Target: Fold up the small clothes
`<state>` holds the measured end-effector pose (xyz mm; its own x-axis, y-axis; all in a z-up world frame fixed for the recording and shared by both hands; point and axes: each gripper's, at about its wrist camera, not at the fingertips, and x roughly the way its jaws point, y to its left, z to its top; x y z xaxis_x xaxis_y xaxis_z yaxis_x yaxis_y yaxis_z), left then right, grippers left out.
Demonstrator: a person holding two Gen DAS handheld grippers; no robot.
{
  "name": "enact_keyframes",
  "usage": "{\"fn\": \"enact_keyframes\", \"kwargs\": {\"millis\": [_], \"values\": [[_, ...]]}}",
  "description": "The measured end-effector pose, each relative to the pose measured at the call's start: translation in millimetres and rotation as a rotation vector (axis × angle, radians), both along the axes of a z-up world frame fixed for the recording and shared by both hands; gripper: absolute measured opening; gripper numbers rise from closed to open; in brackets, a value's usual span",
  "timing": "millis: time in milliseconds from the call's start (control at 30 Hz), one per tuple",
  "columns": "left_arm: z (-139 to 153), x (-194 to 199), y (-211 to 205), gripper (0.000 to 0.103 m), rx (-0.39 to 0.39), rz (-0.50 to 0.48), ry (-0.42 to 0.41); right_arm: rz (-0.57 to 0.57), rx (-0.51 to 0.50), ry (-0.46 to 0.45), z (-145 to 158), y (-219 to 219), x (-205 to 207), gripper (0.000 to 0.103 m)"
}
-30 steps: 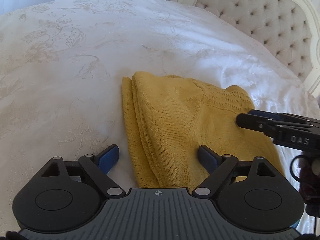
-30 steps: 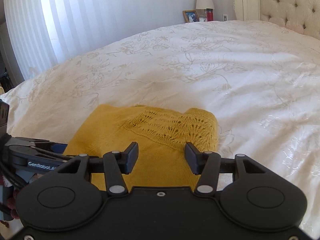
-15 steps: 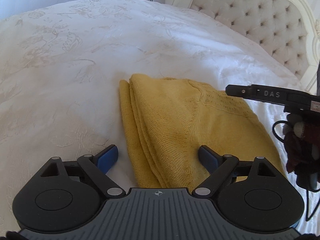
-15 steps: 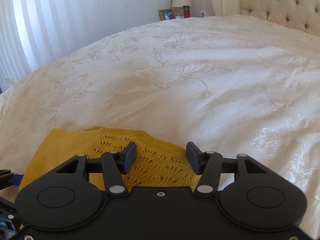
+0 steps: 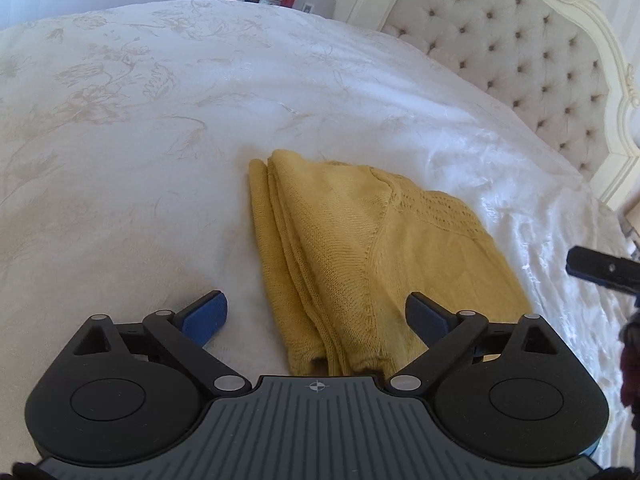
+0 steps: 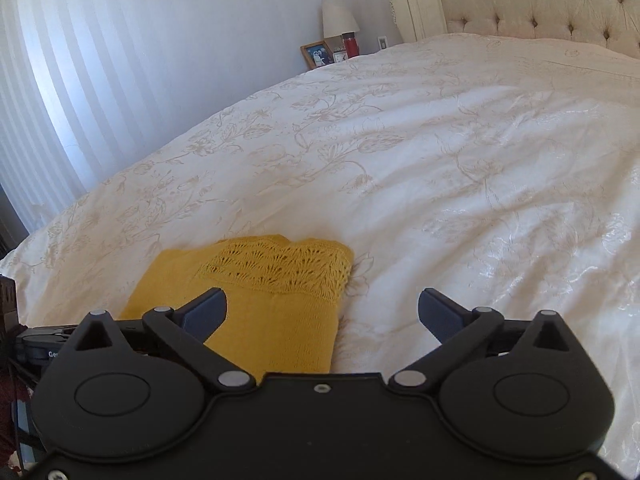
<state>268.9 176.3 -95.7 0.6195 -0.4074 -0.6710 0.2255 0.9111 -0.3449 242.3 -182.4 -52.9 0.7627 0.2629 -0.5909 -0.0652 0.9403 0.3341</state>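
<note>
A folded mustard-yellow knit garment [image 5: 360,248] lies flat on the white bedspread [image 5: 160,140]; it also shows in the right wrist view [image 6: 264,296]. My left gripper [image 5: 316,316] is open and empty, hovering over the garment's near edge, jaws wide apart. My right gripper [image 6: 324,312] is open and empty, above the garment's right side, its left finger over the cloth and its right finger over bare bedspread [image 6: 440,180]. The right gripper's tip [image 5: 600,268] shows at the right edge of the left wrist view, clear of the garment.
A tufted cream headboard [image 5: 540,60] stands at the bed's right end. A nightstand beyond the bed holds a lamp [image 6: 338,16], a photo frame [image 6: 316,54] and a red bottle [image 6: 350,44]. Striped curtains [image 6: 80,80] hang to the left.
My right gripper has opened wider and drawn back to the right, off the garment. The left gripper has stayed open over the near edge.
</note>
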Motion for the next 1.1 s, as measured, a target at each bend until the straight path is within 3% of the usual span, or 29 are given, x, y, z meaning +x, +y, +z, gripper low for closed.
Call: {"fn": "enact_keyframes", "kwargs": {"millis": [200, 400, 533, 833, 1100], "values": [[12, -31, 9, 0.097, -0.015, 0.019, 0.059, 0.015, 0.091, 0.023, -15, -12, -19, 0.102], [6, -42, -17, 0.097, -0.041, -0.041, 0.122, 0.047, 0.144, 0.031, -25, -17, -14, 0.102], [-5, -36, -36, 0.097, -0.023, -0.055, 0.148, 0.078, 0.184, 0.053, -33, -15, 3, 0.102], [-17, -21, -49, 0.102, -0.084, -0.068, 0.155, 0.16, 0.261, 0.122, -63, -8, 56, 0.103], [-20, -16, -51, 0.102, -0.143, -0.091, 0.134, 0.285, 0.427, 0.136, -84, 3, 96, 0.103]]}}
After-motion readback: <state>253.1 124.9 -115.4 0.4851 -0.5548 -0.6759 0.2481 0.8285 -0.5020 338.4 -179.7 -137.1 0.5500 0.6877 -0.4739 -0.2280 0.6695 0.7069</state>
